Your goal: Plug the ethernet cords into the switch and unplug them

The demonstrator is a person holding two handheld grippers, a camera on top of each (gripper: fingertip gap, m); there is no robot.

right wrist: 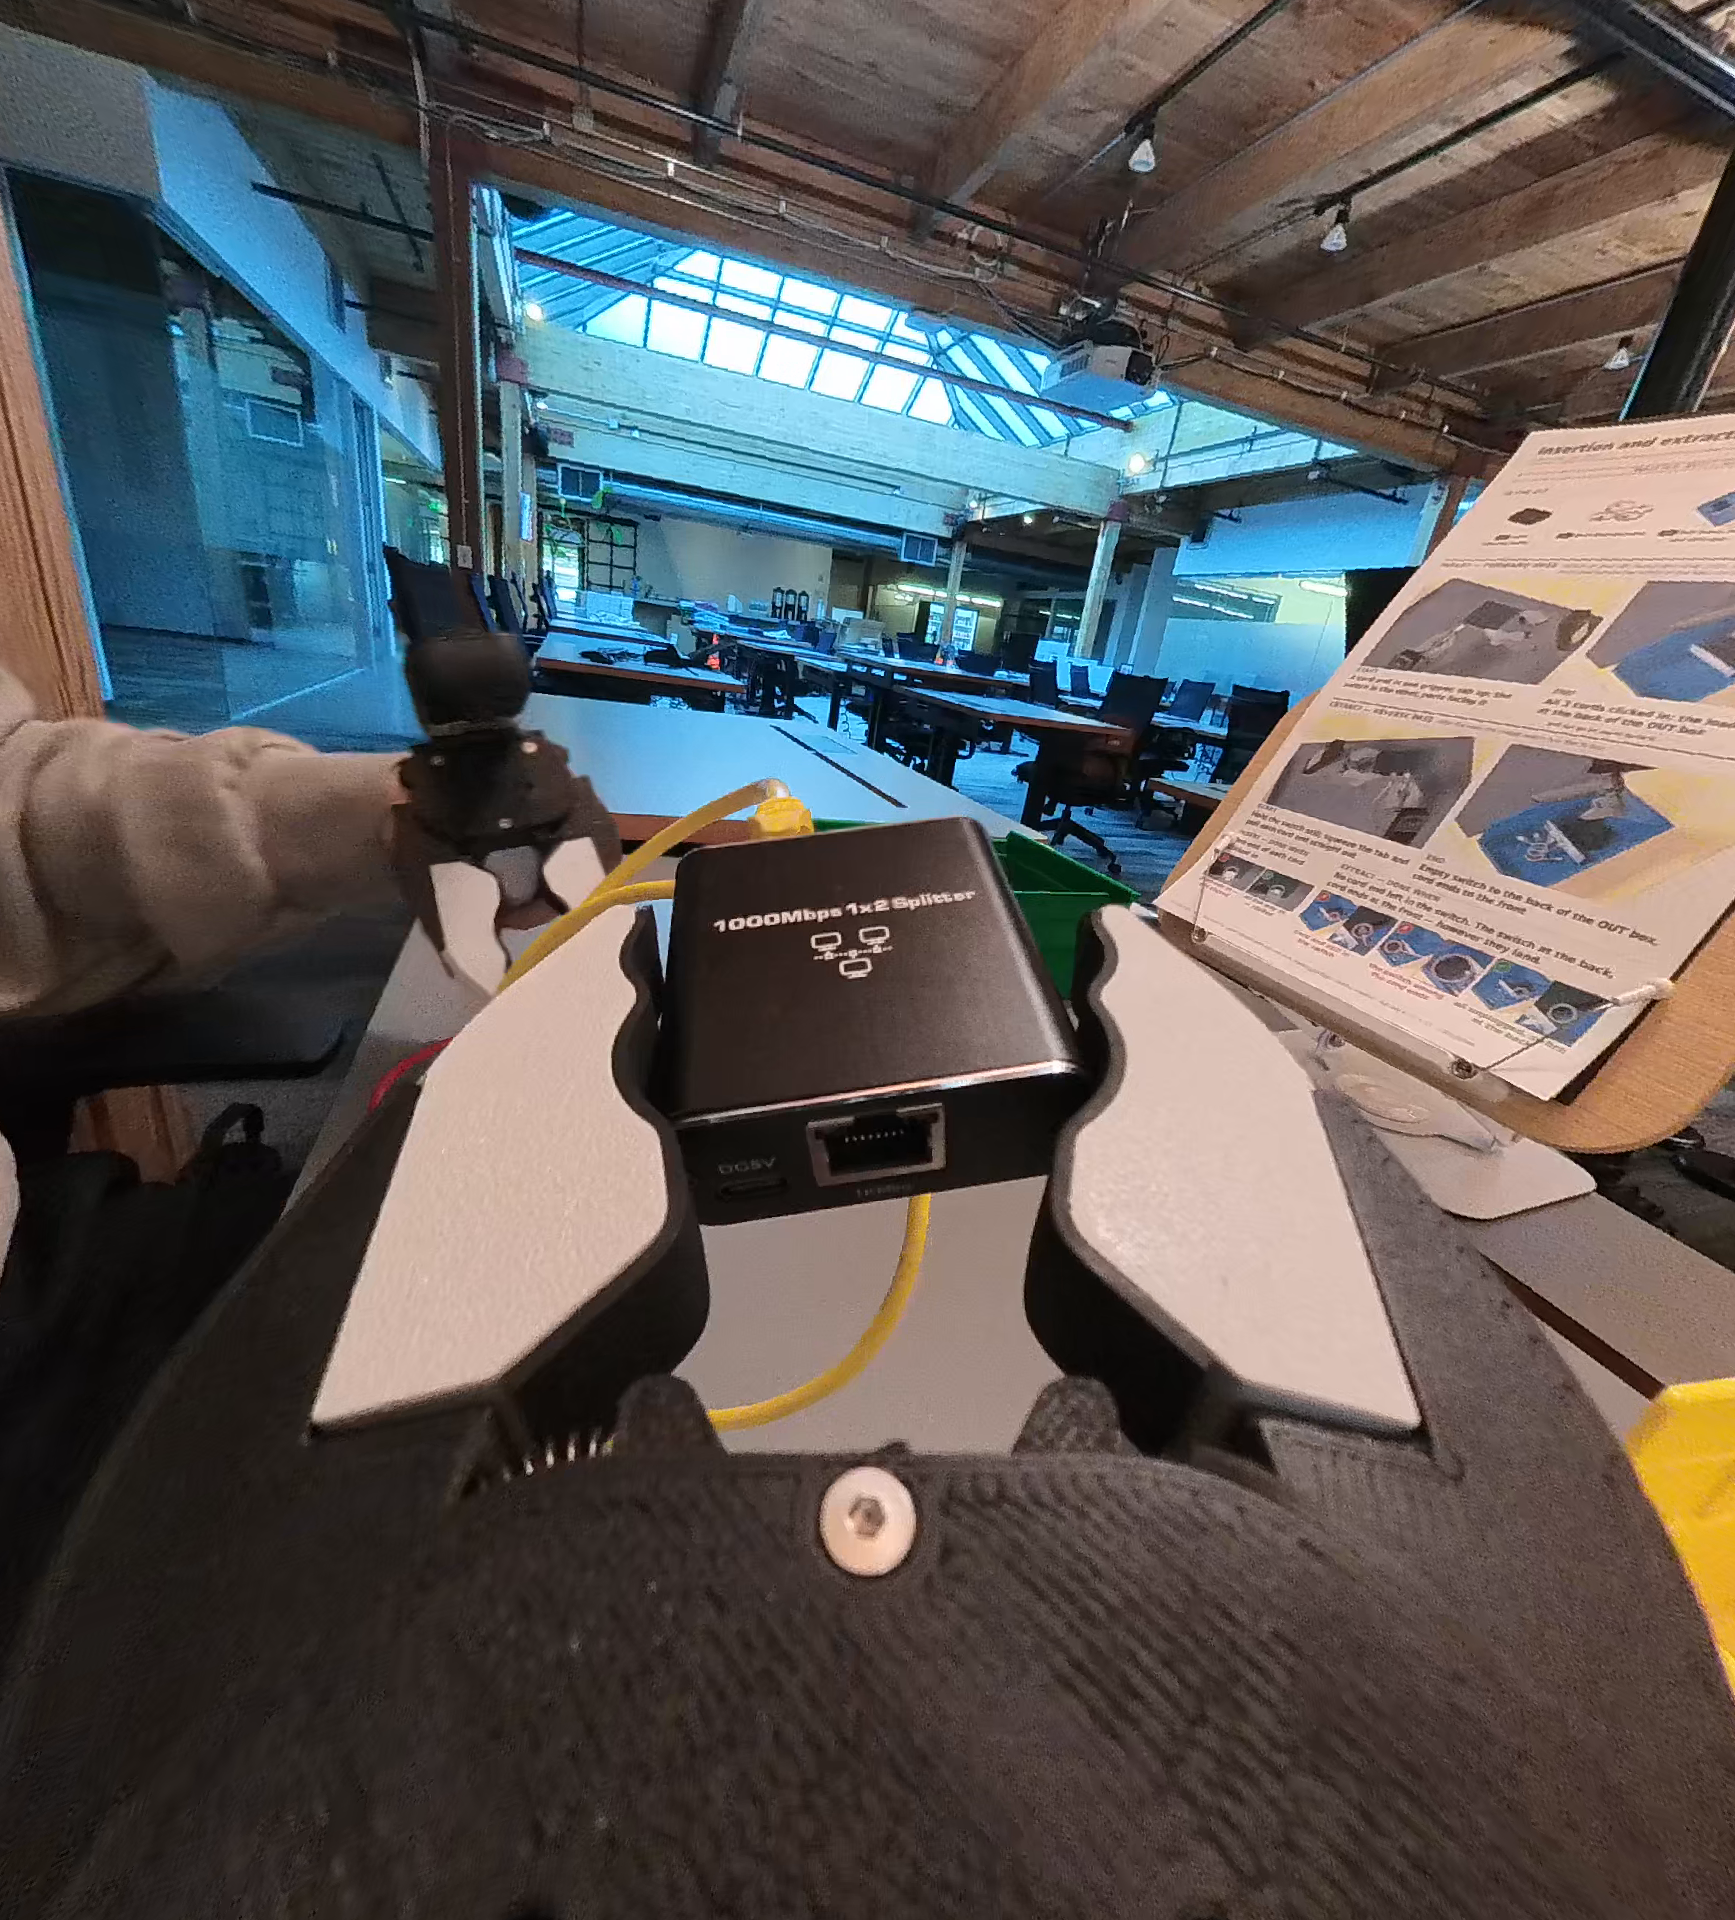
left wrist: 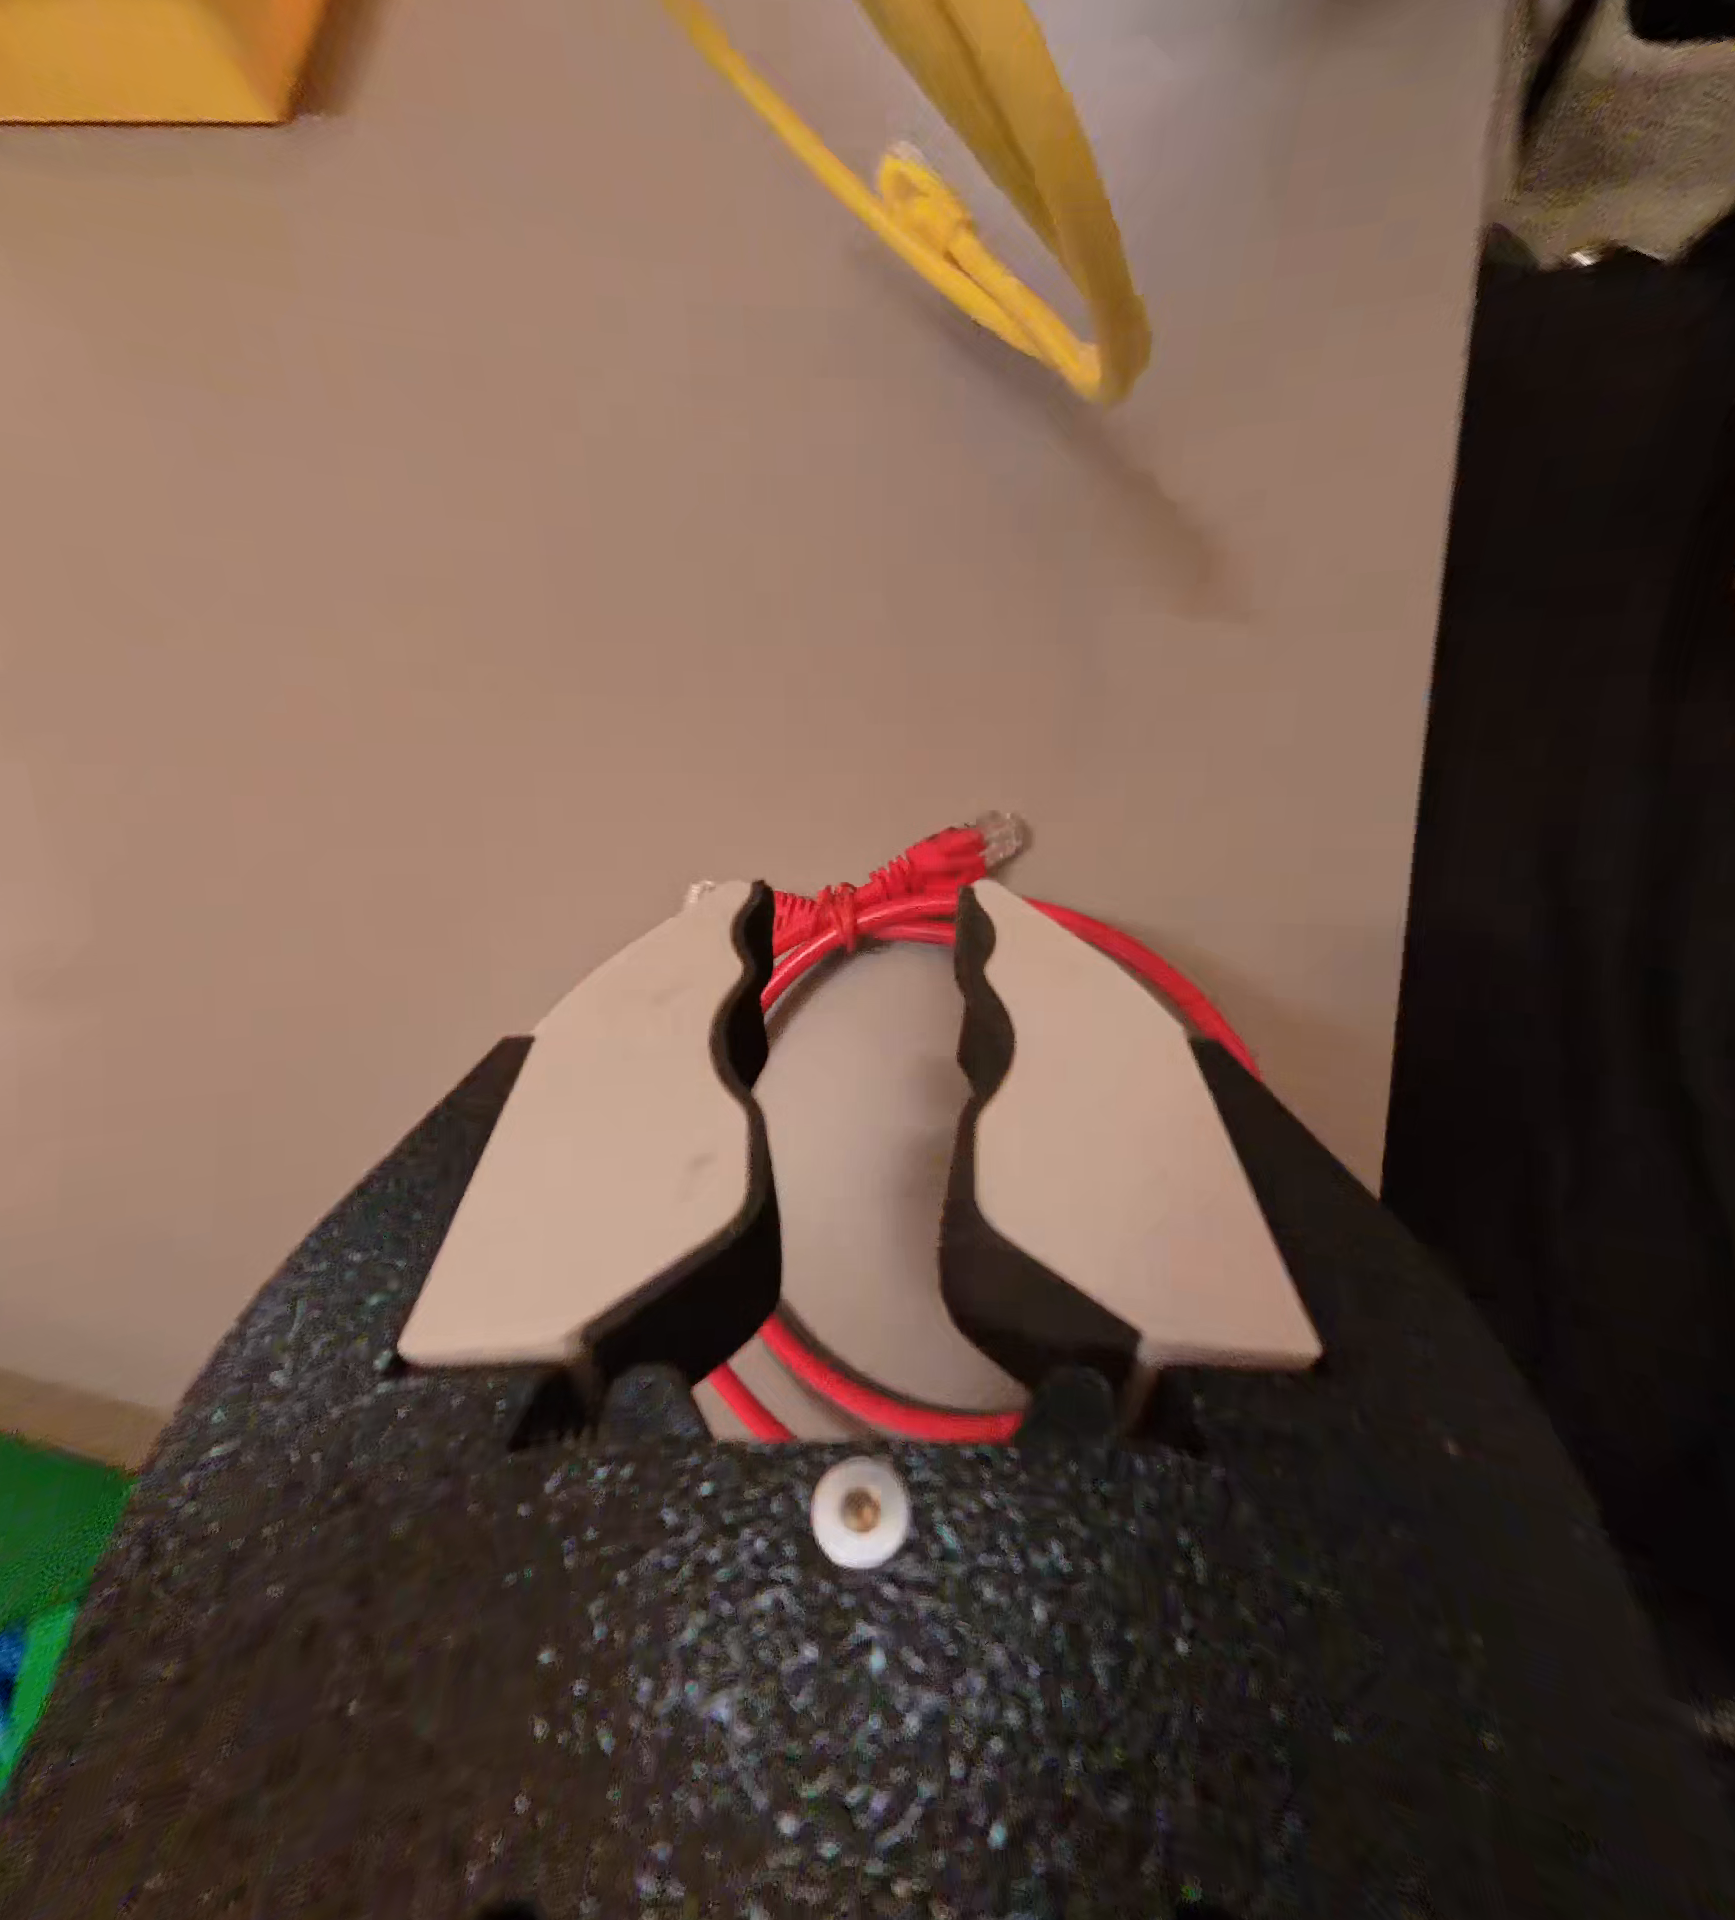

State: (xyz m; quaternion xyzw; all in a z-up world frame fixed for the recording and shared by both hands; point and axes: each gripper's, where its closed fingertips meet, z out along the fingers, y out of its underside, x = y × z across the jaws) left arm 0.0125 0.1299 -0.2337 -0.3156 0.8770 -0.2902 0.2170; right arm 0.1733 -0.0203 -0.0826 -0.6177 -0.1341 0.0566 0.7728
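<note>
- The right tool (right wrist: pixel 868 997) clamps the black switch (right wrist: pixel 858 997) between its two fingers, lifted off the grey tabletop (right wrist: pixel 821 1309), its single port facing the camera.
- The left tool (left wrist: pixel 863 935) has its fingers spread apart, gripping nothing; it hangs over the coiled red ethernet cord (left wrist: pixel 1102 951), which lies on the tabletop under the fingertips, tied at the crossing, clear plug just past the right fingertip.
- The yellow ethernet cord (right wrist: pixel 884 1320) loops beneath the switch and rises behind it; whether its plug is seated in a far port cannot be told.
</note>
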